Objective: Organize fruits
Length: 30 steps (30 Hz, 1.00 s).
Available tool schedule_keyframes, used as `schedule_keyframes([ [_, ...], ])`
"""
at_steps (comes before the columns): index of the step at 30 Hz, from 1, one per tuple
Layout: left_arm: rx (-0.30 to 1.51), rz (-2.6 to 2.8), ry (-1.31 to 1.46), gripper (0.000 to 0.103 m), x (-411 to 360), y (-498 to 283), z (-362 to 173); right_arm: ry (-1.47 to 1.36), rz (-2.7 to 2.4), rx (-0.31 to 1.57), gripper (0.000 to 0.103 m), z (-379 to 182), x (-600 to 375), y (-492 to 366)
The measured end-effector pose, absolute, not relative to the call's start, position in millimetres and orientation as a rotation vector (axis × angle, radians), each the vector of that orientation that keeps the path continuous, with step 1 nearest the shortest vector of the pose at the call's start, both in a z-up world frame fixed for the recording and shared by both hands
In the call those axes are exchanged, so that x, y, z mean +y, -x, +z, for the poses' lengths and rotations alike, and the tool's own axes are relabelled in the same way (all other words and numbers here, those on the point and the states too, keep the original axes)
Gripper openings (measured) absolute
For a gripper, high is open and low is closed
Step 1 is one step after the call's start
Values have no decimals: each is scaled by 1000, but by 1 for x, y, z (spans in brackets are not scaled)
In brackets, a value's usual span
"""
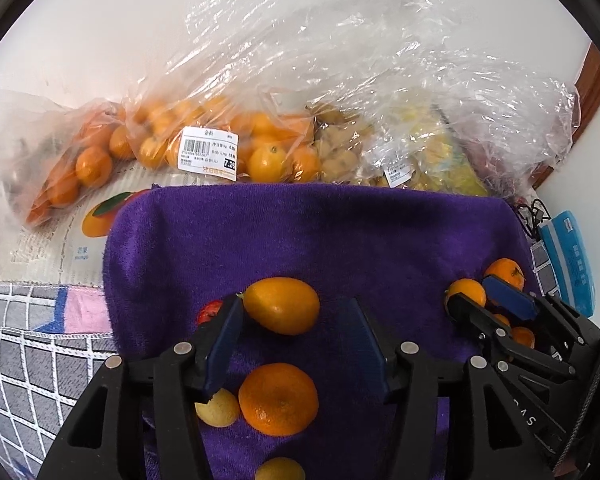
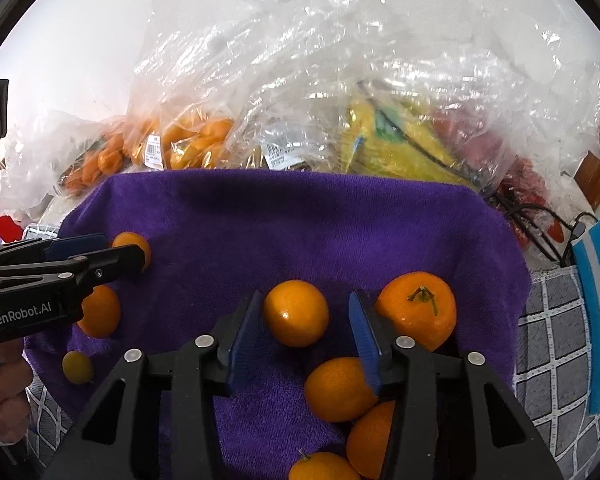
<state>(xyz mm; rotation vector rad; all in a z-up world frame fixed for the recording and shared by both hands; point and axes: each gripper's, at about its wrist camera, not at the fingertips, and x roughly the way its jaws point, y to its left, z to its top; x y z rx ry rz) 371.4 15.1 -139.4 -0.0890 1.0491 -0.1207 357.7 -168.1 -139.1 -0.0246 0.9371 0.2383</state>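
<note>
A purple towel carries loose fruit. My left gripper is open above it, with an oval orange kumquat between its fingertips, apart from both pads. A mandarin and a yellow fruit lie under its jaws. My right gripper is open around a small orange without touching it. A stemmed mandarin sits just right of its right finger. Several more oranges lie below. The right gripper also shows in the left view, the left one in the right view.
Clear plastic bags of oranges and yellow fruit are piled behind the towel against a white wall. A blue packet lies at the right. A grey checked cloth covers the surface around the towel.
</note>
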Motion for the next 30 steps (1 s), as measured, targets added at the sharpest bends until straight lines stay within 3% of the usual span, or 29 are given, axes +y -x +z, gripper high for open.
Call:
schedule_keyframes([
  [17,967,-97,48,53,23,-315,-83,29,199,882,56,-84,-168,-316],
  [30,862,-101,56,58,26,-219,-27,38,132,817,57,-29,-161,-224],
])
